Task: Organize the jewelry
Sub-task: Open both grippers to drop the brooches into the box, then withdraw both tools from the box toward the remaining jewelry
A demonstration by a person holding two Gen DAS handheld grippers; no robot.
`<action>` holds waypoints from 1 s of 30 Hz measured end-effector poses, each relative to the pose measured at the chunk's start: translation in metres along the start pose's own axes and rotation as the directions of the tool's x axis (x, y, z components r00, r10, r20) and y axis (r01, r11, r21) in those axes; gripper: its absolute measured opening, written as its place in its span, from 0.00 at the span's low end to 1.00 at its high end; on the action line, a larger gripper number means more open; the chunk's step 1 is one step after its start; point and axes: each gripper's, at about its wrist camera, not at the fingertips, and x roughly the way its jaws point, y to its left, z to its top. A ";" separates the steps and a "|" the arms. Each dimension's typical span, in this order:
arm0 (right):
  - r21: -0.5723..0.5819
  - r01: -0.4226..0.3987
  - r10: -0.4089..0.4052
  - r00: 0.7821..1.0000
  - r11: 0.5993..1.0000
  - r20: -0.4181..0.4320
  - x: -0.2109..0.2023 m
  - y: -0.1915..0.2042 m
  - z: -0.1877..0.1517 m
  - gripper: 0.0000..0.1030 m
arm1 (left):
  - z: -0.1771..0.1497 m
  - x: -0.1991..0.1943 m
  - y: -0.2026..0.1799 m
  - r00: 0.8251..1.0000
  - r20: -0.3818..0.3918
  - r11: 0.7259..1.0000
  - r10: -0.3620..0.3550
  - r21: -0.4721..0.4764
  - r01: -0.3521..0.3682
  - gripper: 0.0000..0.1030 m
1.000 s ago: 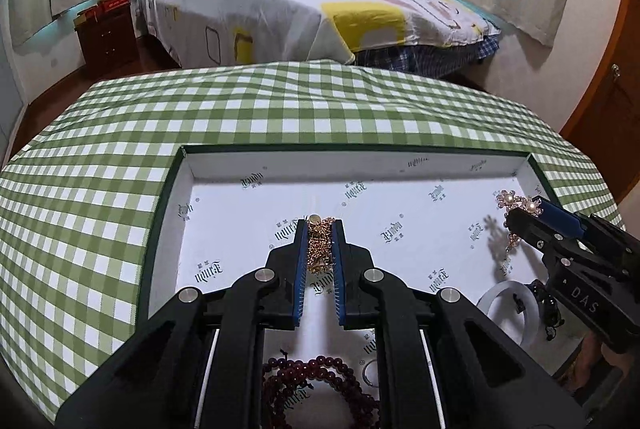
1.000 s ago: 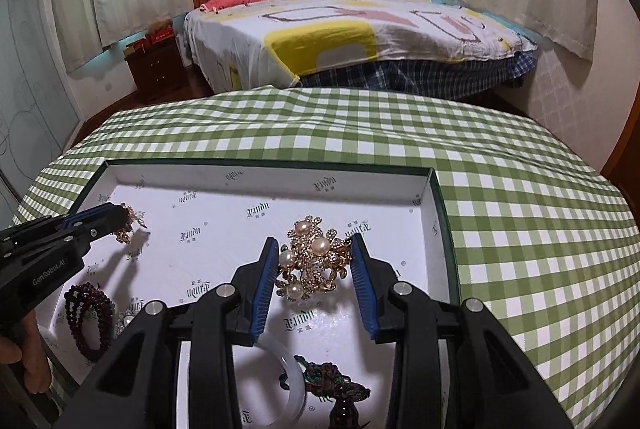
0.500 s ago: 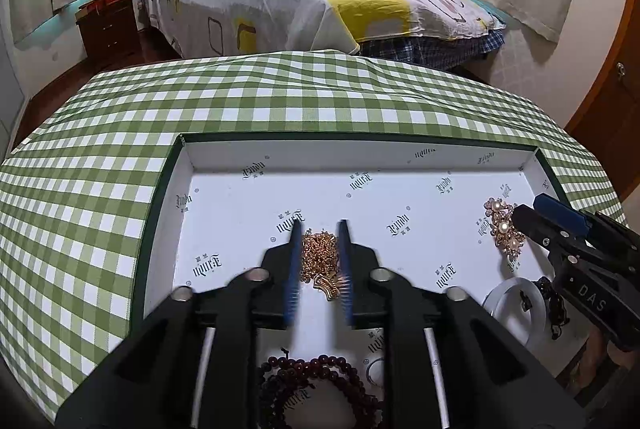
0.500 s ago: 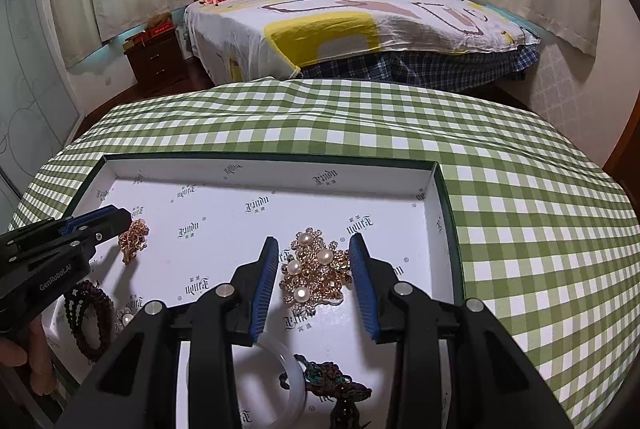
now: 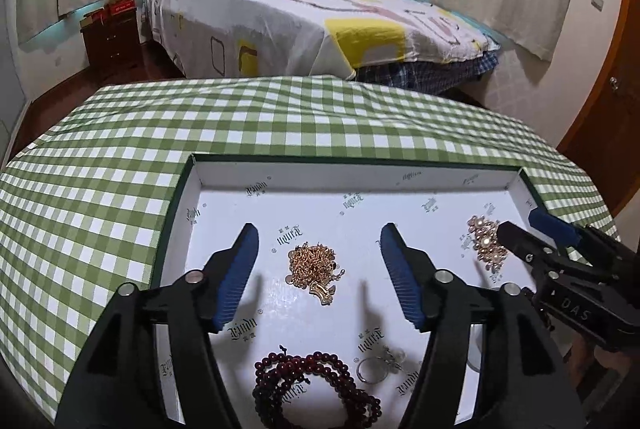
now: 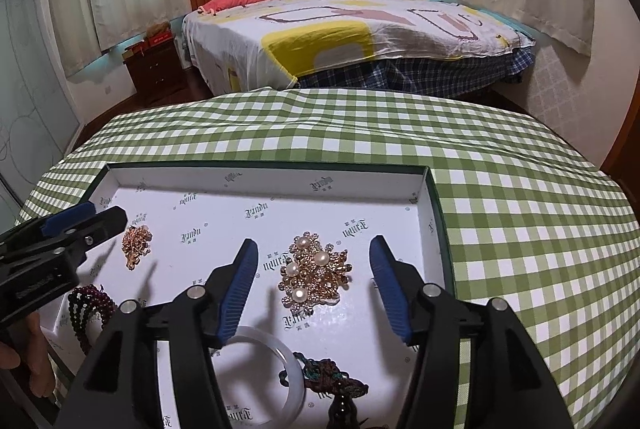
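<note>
Both grippers' jaws have just been opening: left gripper [image 5: 316, 243] straddles the gold chain [image 5: 316, 269], right gripper [image 6: 310, 257] the pearl brooch [image 6: 314, 273], apparently untouched, in the tray [image 6: 260, 175].

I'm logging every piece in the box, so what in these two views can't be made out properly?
- Dark red bead bracelet: left wrist view, cut off by the bottom edge.
- White bangle: right wrist view, partly behind the right gripper finger and cut off below.
- Small ring: left wrist view, too small for detail.
</note>
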 end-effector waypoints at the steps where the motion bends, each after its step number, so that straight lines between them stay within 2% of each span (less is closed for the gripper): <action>1: 0.001 0.000 0.000 1.000 1.000 0.004 -0.002 0.000 0.000 0.59 | 0.000 -0.002 0.000 1.000 0.007 1.000 0.000 0.000 0.000 0.64; 3: 0.004 0.002 -0.002 1.000 1.000 0.015 -0.006 -0.001 -0.002 0.61 | -0.001 -0.010 0.001 1.000 0.027 1.000 0.006 -0.003 -0.006 0.68; 17: 0.011 0.015 -0.017 0.989 1.000 0.147 -0.067 0.002 0.001 0.63 | -0.006 -0.089 0.007 0.981 0.194 1.000 0.027 0.011 -0.030 0.69; 25: 0.030 0.022 -0.027 0.983 0.999 0.181 -0.099 0.004 -0.020 0.63 | -0.028 -0.128 0.008 0.969 0.243 0.999 0.037 0.020 -0.043 0.69; 30: 0.039 0.028 -0.035 0.981 0.999 0.189 -0.112 0.006 -0.038 0.63 | -0.045 -0.141 0.007 0.969 0.246 0.999 0.037 0.018 -0.043 0.69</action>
